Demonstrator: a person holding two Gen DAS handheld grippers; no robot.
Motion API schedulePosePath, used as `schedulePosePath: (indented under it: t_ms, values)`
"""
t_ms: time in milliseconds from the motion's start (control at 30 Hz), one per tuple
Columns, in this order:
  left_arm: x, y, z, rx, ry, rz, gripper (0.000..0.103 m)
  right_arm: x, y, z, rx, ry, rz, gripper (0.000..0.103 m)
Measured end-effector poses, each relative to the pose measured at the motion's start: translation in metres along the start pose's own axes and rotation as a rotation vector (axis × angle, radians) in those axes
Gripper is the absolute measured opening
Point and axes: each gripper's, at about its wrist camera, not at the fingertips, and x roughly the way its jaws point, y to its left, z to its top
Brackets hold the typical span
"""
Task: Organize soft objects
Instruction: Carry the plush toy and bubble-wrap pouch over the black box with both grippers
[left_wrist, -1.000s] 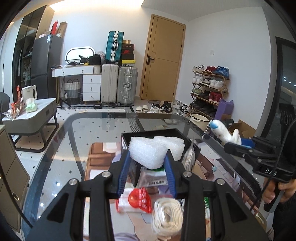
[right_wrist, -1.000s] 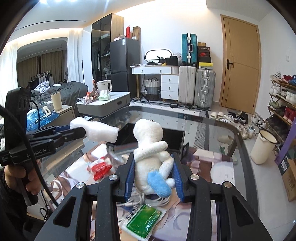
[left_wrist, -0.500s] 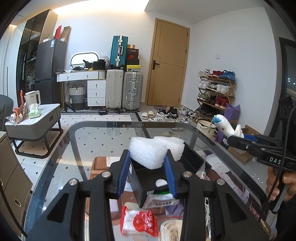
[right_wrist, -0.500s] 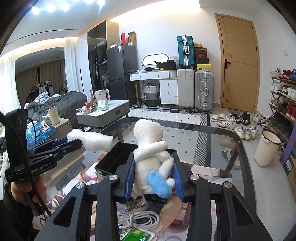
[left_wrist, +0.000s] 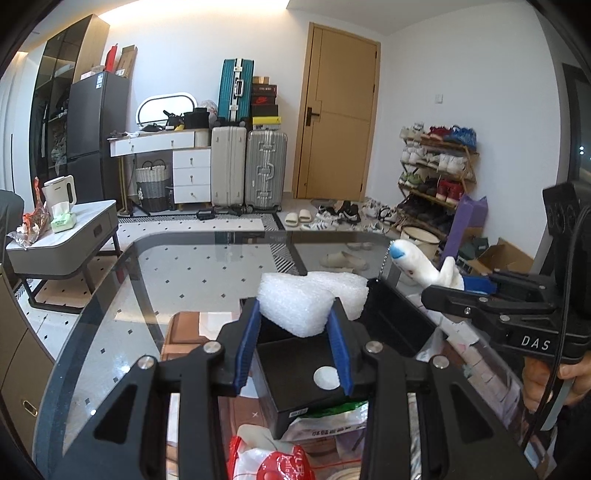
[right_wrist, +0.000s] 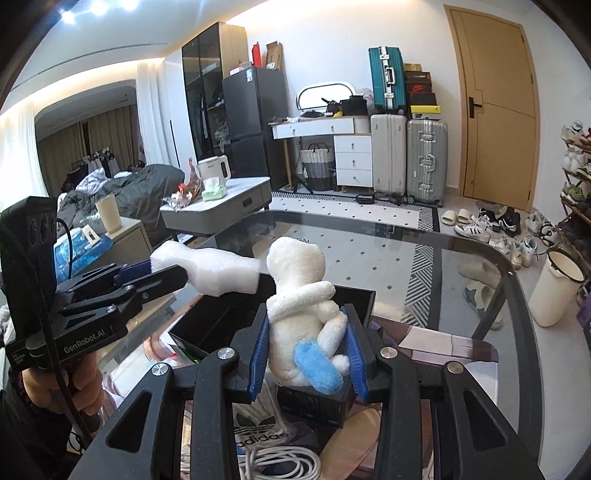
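Your left gripper (left_wrist: 293, 328) is clamped on crinkly white foam (left_wrist: 299, 308) and your right gripper (right_wrist: 306, 354) on a fuzzy white plush toy (right_wrist: 301, 314), both above the open black box (left_wrist: 399, 325). Beyond it, the glass tabletop (left_wrist: 207, 273) lies bare to its rounded far edge.

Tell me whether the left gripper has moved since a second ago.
Yes. The left gripper, shut on the white foam, has advanced over the black box; the red packet has slid toward the frame's bottom.

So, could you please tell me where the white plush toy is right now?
The white plush toy is clamped in the right claw, low and centre in the right wrist view, just above the black box, with the foam block to its left.
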Motion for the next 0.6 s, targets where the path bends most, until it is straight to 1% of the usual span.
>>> schedulePosePath:
  t_ms: [133, 367, 600]
  values:
    - [0.012, 0.004, -0.004, -0.011, 0.021, 0.0, 0.035, 0.017, -0.002, 0.0, -0.004, 0.024, 0.003, 0.037]
    - [0.024, -0.001, -0.007, 0.01, 0.039, -0.002, 0.035, 0.046, -0.004, -0.004, -0.016, 0.073, 0.009, 0.037]
    - [0.033, -0.008, -0.015, 0.04, 0.061, -0.004, 0.035, 0.057, -0.002, -0.008, -0.029, 0.096, 0.015, 0.037]
